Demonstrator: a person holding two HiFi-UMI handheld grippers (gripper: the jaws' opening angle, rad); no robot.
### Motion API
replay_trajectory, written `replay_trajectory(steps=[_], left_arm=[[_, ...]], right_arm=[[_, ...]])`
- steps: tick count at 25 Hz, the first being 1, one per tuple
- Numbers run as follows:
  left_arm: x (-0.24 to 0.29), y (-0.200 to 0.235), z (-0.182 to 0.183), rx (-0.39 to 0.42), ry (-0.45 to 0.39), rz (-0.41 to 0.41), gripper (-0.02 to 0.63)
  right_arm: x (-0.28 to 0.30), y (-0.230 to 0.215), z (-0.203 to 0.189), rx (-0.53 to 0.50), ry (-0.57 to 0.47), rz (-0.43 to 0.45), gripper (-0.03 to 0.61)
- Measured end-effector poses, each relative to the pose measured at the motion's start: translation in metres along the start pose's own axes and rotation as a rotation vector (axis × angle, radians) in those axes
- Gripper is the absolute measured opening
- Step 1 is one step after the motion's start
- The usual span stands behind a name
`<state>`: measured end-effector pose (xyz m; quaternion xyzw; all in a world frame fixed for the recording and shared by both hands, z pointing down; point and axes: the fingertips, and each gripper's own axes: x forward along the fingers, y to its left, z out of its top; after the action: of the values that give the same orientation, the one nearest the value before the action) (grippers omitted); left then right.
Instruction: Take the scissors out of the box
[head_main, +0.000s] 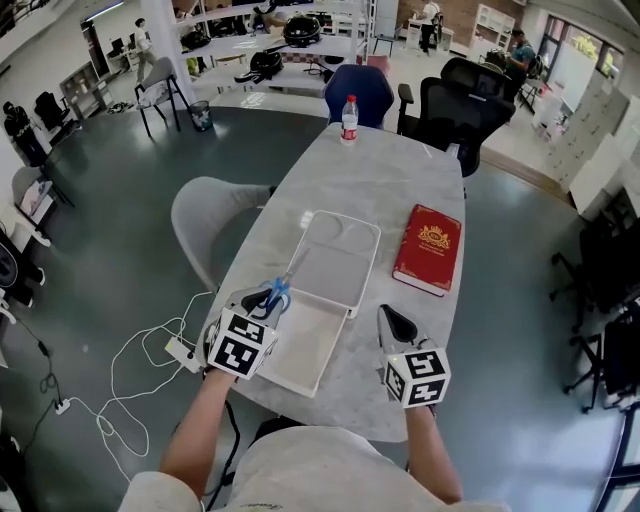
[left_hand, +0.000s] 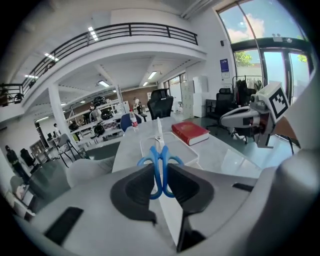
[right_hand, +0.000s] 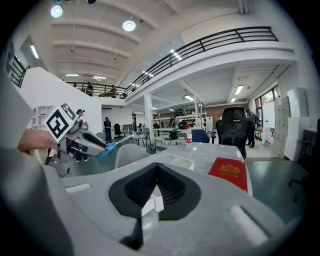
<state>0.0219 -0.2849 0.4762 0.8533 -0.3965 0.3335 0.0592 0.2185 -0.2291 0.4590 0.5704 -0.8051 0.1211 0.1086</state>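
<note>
Clamping the scissors (left_hand: 161, 165) by their blue handles, the left gripper (head_main: 264, 304) holds them lower-left of centre, blades over the white box (head_main: 372, 243) — loops half hidden between its pads. The right gripper (head_main: 396, 322) is pinched together, empty — lower right.

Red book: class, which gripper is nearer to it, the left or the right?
Right. The right gripper hangs just short of the red book, apart from it; the left gripper, holding the scissors, is across the white box.
</note>
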Motion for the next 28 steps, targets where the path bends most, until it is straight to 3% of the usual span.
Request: replay_trajectory(steps=[4, 13, 19, 23, 28], left_arm=[[-0.008, 0.007, 0.022, -0.026, -0.090, 0.022, 0.081], [-0.029, 0.021, 0.062, -0.197, -0.315, 0.034, 0.081], [-0.050, 0.025, 0.081, -0.233, -0.444, 0.070, 0.083], [-0.054, 0.023, 0.081, -0.240, -0.490, 0.092, 0.083], [-0.051, 0.020, 0.077, -0.255, -0.486, 0.080, 0.081]], right_arm=[[-0.009, -0.009, 0.009, 0.000, -0.020, -0.034, 0.003], [-0.030, -0.024, 0.047, -0.022, -0.101, -0.093, 0.003], [-0.042, -0.027, 0.065, -0.034, -0.144, -0.113, 0.003], [-0.043, -0.027, 0.066, -0.037, -0.151, -0.117, 0.003], [-0.043, -0.026, 0.067, -0.037, -0.150, -0.116, 0.003]])
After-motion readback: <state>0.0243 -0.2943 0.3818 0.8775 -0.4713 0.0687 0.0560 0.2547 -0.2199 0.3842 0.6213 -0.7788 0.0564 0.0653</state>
